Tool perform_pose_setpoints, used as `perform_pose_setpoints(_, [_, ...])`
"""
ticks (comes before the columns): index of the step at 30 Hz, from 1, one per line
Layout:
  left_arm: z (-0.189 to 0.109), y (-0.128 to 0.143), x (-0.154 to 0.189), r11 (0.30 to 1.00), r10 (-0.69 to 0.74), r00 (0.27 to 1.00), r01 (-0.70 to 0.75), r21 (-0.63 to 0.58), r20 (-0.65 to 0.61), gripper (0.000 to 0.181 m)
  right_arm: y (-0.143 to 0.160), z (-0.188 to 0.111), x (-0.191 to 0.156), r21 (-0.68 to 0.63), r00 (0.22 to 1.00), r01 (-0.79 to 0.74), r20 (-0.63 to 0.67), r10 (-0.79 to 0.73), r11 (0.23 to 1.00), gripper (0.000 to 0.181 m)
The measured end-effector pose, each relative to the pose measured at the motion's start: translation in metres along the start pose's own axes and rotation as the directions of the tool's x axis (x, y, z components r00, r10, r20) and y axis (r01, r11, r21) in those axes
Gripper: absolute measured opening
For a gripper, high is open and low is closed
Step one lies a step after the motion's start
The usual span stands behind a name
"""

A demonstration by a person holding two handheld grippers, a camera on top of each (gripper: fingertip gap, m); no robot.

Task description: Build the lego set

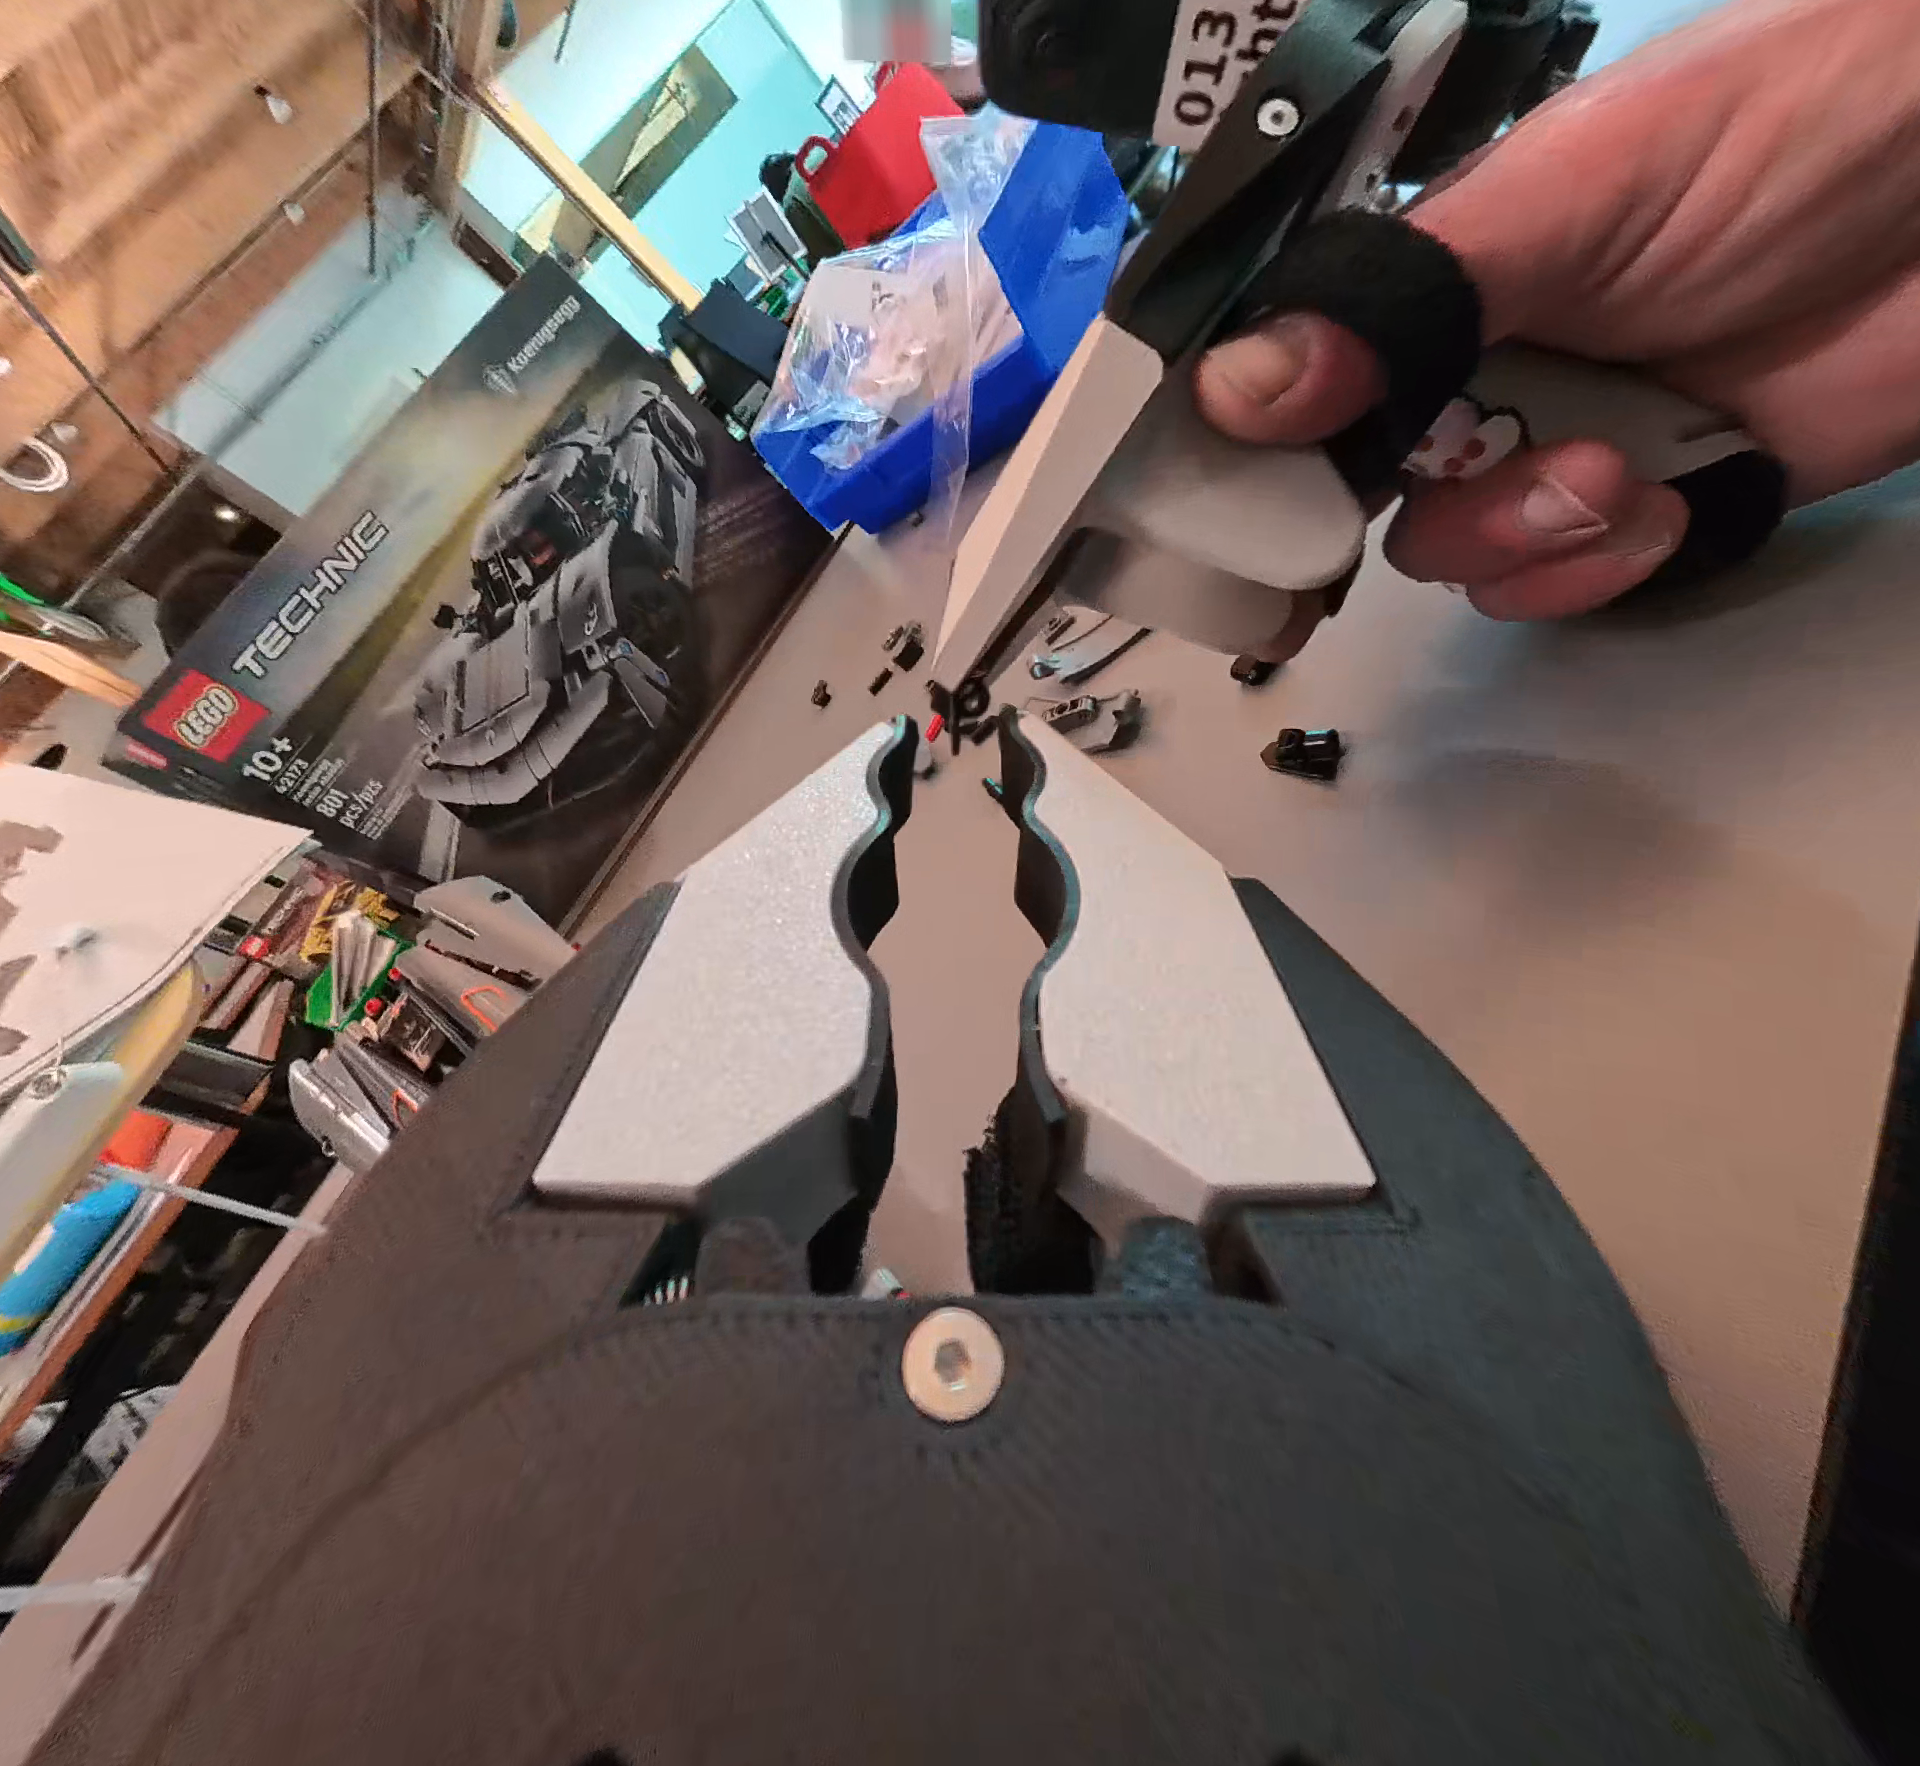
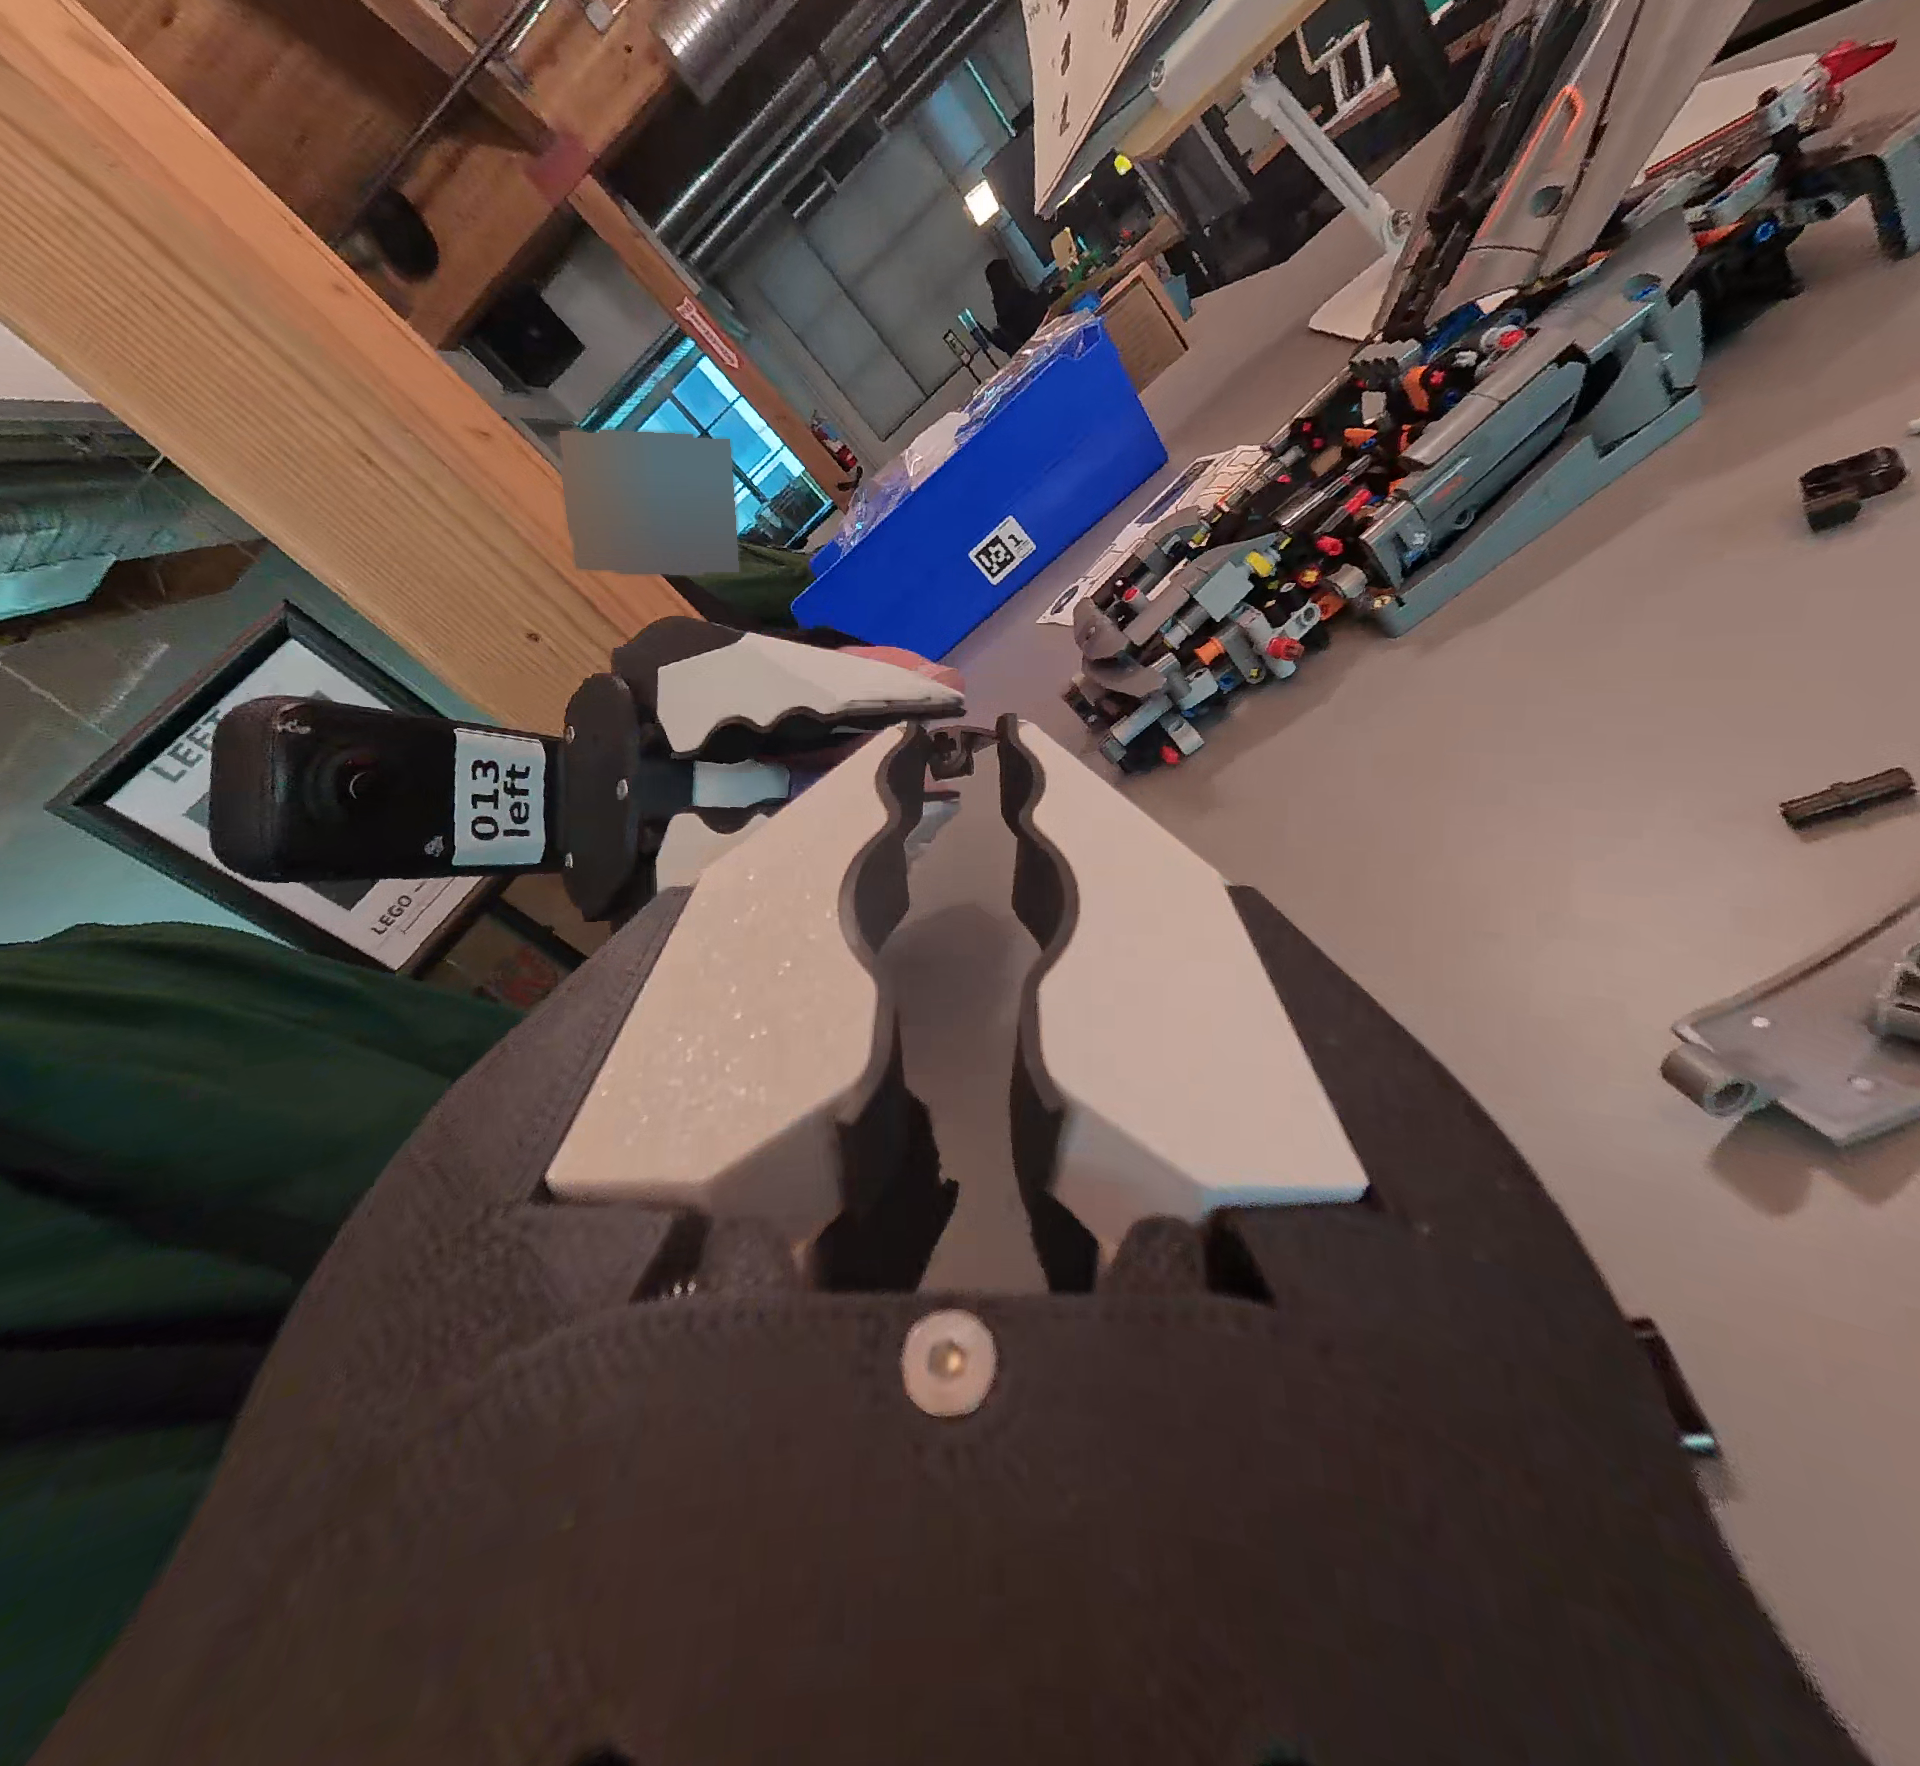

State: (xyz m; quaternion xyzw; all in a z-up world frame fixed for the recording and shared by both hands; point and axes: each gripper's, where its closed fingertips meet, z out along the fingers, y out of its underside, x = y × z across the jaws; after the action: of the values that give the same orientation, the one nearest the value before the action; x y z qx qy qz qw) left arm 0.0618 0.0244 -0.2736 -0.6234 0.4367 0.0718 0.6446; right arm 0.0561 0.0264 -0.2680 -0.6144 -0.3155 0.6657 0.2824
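bright, fisheye-warped, blurred edges

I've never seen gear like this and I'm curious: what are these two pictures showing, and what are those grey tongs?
There is no robot here. A person holds a two-finger gripper in each hand, each with a camera looking along its jaws. One picture looks from the left gripper, the other from the right gripper. They meet tip to tip above a grey table. The right one pinches a small black piece; whether the left grips it too is unclear. Around them lie loose pieces, a half-built grey model, a blue bin and the set's box.
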Motion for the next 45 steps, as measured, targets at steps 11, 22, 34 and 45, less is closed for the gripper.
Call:
perform_pose_setpoints(11, [-0.006,-0.001,-0.003,0.997,0.07,0.996,-0.071,0.013,0.054,0.0,0.002,0.004,-0.01,-0.033,1.0,-0.004,0.026,0.005,0.999,0.017])
perform_pose_setpoints(22, [-0.004,0.0,0.002,0.994,0.112,0.993,-0.113,0.014,0.028,0.0,0.002,0.004,-0.009,-0.038,0.999,-0.013,0.034,0.014,0.999,0.013])
perform_pose_setpoints(34, [-0.004,0.001,0.002,0.995,0.098,0.995,-0.098,0.034,0.007,0.0,0.003,0.002,-0.009,-0.044,0.998,-0.039,0.055,0.041,0.998,0.013])
perform_pose_setpoints(45, [-0.004,0.013,0.006,1.0,0.008,0.996,-0.01,-0.019,-0.086,0.023,0.007,0.0,0.005,-0.086,0.998,0.026,-0.05,-0.03,0.996,0.012])
